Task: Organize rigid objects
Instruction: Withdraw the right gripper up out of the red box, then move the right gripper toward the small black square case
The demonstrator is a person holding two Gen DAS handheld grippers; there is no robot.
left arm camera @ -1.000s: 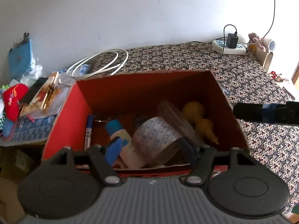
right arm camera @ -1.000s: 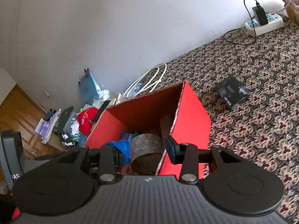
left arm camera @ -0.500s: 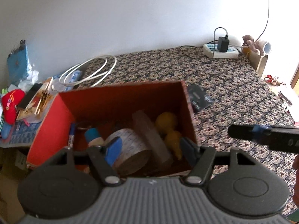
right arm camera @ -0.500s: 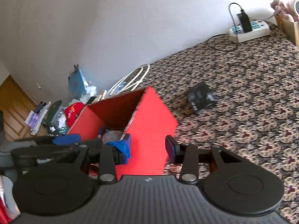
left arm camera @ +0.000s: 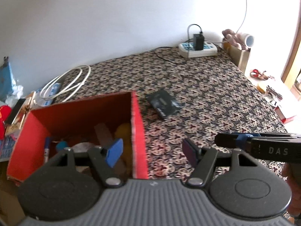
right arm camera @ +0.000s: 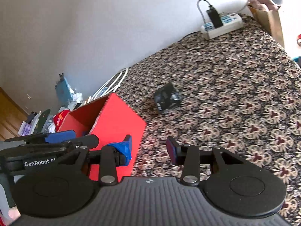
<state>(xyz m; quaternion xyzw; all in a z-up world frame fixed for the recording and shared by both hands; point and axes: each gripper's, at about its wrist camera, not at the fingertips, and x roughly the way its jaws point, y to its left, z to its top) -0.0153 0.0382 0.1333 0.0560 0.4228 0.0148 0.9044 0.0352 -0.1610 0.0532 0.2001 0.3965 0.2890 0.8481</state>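
From the left wrist, the left gripper (left arm camera: pixel 153 149) hangs with its jaws apart and nothing between them, one blue pad over the red box (left arm camera: pixel 138 131) and the other over the patterned cloth (left arm camera: pixel 207 94). The box sits open-topped at the left, and inside it a blue marker (left arm camera: pixel 46 148), a yellow rounded thing (left arm camera: pixel 123 130) and a brownish block (left arm camera: pixel 102 133) crowd together, blurred. Just beyond the box's far right corner, apart from it, a flat black packet (left arm camera: pixel 163 104) lies alone on the cloth. A white cable coil (left arm camera: pixel 69 82) rests by the wall, and a power strip (left arm camera: pixel 197 48) with a black charger plugged in sits at the far end. The right gripper (left arm camera: pixel 259 147) pokes in from the right edge, its jaws hard to read from here. Over to the right wrist: the right gripper (right arm camera: pixel 149 147) is released too, pads spread and empty, aimed across the cloth (right arm camera: pixel 235 94) toward the black packet (right arm camera: pixel 166 99) ahead. The red box (right arm camera: pixel 116 120) stands at its left, and the left gripper (right arm camera: pixel 60 143) reaches in beside it.
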